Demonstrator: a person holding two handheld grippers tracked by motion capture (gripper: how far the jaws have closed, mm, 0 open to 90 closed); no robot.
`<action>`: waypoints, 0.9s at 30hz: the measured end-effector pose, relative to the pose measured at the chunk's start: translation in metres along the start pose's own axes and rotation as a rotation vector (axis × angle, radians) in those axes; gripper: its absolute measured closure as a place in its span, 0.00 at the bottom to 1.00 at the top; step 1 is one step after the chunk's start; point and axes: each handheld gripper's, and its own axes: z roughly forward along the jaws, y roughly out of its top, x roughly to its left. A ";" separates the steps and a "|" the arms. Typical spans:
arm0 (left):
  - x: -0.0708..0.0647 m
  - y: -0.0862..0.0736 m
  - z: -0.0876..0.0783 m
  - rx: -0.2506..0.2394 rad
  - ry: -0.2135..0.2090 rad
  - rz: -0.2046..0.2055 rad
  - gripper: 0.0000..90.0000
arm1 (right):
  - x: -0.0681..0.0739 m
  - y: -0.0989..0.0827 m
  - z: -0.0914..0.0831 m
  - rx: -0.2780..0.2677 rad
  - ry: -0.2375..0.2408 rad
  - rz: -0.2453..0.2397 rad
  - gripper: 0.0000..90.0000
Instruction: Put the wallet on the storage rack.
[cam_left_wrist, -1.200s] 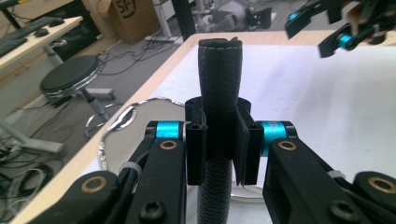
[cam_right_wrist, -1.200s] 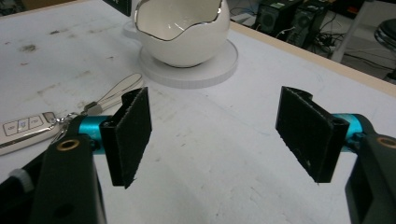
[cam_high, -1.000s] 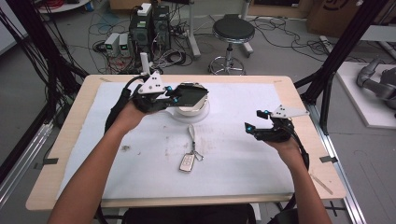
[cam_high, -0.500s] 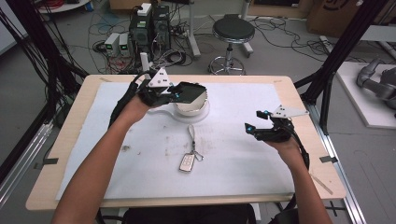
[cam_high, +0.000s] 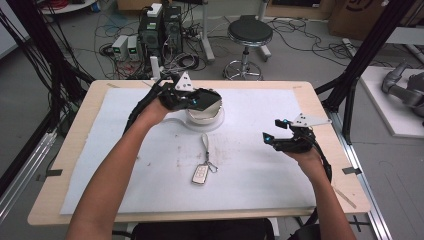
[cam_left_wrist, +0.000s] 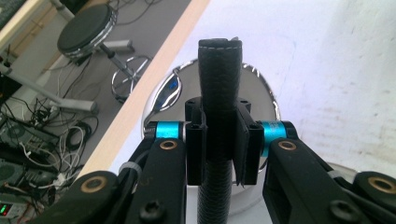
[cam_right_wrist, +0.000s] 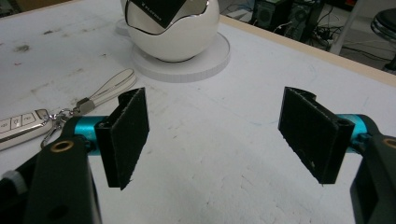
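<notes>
In the high view the left gripper and its hand cover most of the flat black textured leather wallet, so only a dark slab shows above the glossy white egg-shaped bowl with a chrome rim, and whether the wallet touches the bowl cannot be told there. The bowl's round white base plate is partly hidden by the forearm.

The left gripper view looks along the wallet's stitched edge: the wallet stands on edge between the two pads, its lower end cut off by the frame, with the bowl's chrome opening directly beyond it. The left gripper is clenched on the wallet, both pads pressing its faces.

The right gripper view shows the bowl from the side, with a corner of the wallet dipping into the notched opening; the bowl's top is cut off. It also shows a white car key fob on a pale leather strap, lying on the white table cover near the bowl.

The right gripper hovers with its pads spread wide, holding nothing.
</notes>
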 end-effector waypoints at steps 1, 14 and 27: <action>0.001 0.000 0.002 0.009 0.001 0.002 0.86 | 0.000 0.000 0.000 0.002 0.000 0.004 0.28; -0.001 0.009 0.019 0.098 0.002 0.052 0.86 | -0.002 -0.002 -0.002 -0.019 0.031 0.030 0.28; 0.000 -0.009 0.024 0.061 -0.009 -0.111 0.61 | -0.002 -0.003 -0.002 -0.006 0.032 0.032 0.28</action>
